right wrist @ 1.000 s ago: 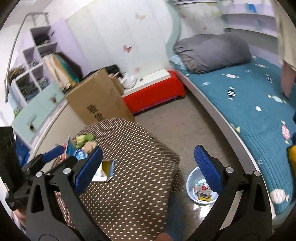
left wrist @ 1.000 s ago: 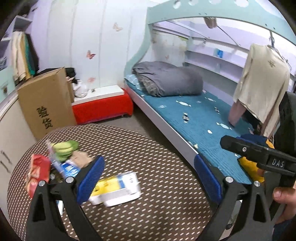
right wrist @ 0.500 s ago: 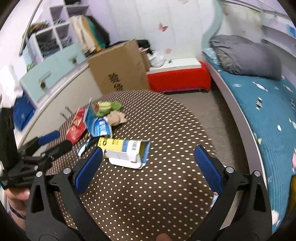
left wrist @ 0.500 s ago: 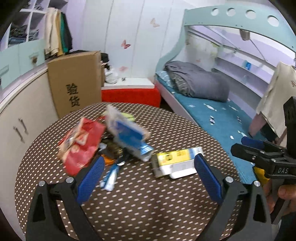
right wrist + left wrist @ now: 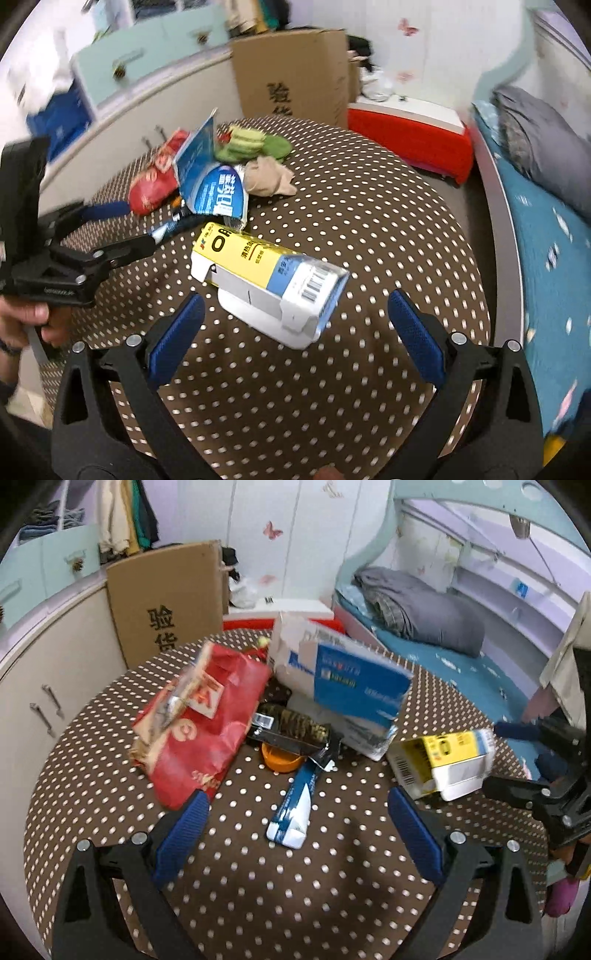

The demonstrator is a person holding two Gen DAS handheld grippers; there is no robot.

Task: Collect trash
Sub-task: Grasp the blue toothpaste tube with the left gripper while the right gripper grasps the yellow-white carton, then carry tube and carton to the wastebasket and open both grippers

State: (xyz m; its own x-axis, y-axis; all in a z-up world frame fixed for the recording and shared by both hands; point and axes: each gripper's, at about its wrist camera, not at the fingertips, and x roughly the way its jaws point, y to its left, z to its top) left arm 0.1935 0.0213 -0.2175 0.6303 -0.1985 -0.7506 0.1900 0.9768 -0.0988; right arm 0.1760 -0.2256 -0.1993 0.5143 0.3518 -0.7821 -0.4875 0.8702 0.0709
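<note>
Trash lies on a round brown polka-dot table (image 5: 258, 886). A red snack bag (image 5: 199, 723), a blue and white pouch (image 5: 343, 679), a dark wrapper (image 5: 291, 727), an orange cap (image 5: 280, 762) and a blue sachet (image 5: 295, 812) lie ahead of my left gripper (image 5: 299, 830), which is open and empty. A yellow, blue and white carton (image 5: 266, 280) lies between the fingers of my open right gripper (image 5: 295, 328); it also shows in the left wrist view (image 5: 443, 764). Green items (image 5: 255, 144) and a beige wad (image 5: 269, 177) lie farther back.
A cardboard box (image 5: 166, 602) stands beyond the table beside white cabinets (image 5: 40, 686). A red bench (image 5: 410, 133) and a bed with a teal sheet (image 5: 546, 236) and grey blanket (image 5: 421, 609) are to the right.
Both grippers have swung toward the table and come closer to the trash. The carton now lies between the right gripper's fingers. Both stay open.
</note>
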